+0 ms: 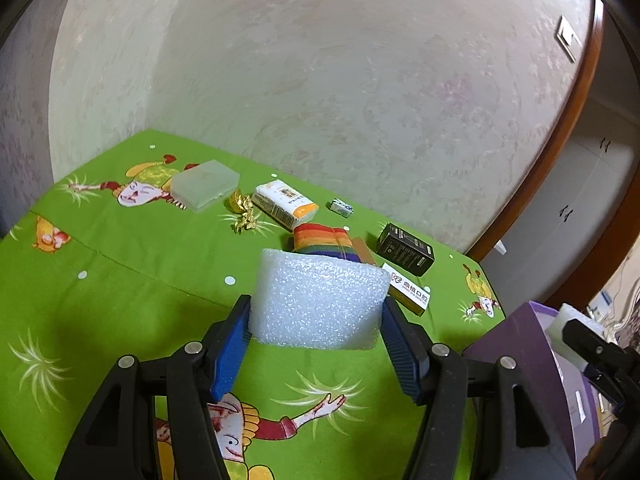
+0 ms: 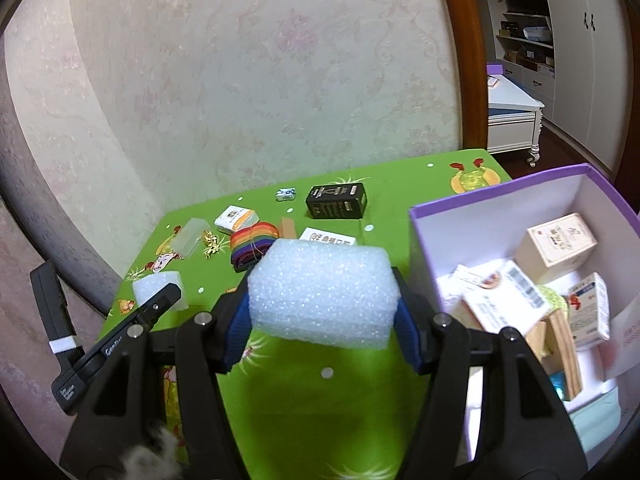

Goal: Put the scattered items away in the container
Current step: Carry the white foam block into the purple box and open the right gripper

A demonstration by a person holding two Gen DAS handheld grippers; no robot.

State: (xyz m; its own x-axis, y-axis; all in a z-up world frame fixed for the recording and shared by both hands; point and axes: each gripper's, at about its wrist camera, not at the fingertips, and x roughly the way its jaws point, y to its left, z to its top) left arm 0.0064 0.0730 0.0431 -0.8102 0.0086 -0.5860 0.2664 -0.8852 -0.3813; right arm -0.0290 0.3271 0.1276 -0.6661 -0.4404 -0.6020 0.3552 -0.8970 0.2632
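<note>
Two handheld grippers over a table w/ a green cartoon-print cloth (image 1: pixel 132 264), each carrying a white foam block. Left gripper (image 1: pixel 316 344) has its blue pads clamped on the left foam block (image 1: pixel 320 300), held above the cloth near the table's front edge. Right gripper (image 2: pixel 324 320) is likewise clenched on the right foam block (image 2: pixel 324 292), held in the air just left of the purple box (image 2: pixel 496 196), which sits at the table's right edge. Progress: partly done. The box already holds several cartons & small packs, so earlier tidying seems finished for those. Both foam blocks are in transit, not yet inside. Still out on the cloth toward the back edge by the wall: clear plastic case (image 1: pixel 204 184), gold foil sweets (image 1: pixel 244 216), orange-white tissue pack (image 1: pixel 286 202), small silver wrapper (image 1: pixel 340 207), rainbow strap (image 1: pixel 322 240), black carton (image 1: pixel 406 249), white-gold carton (image 1: pixel 410 294). Judged roughly half done; approx seven loose items left after these two.
</note>
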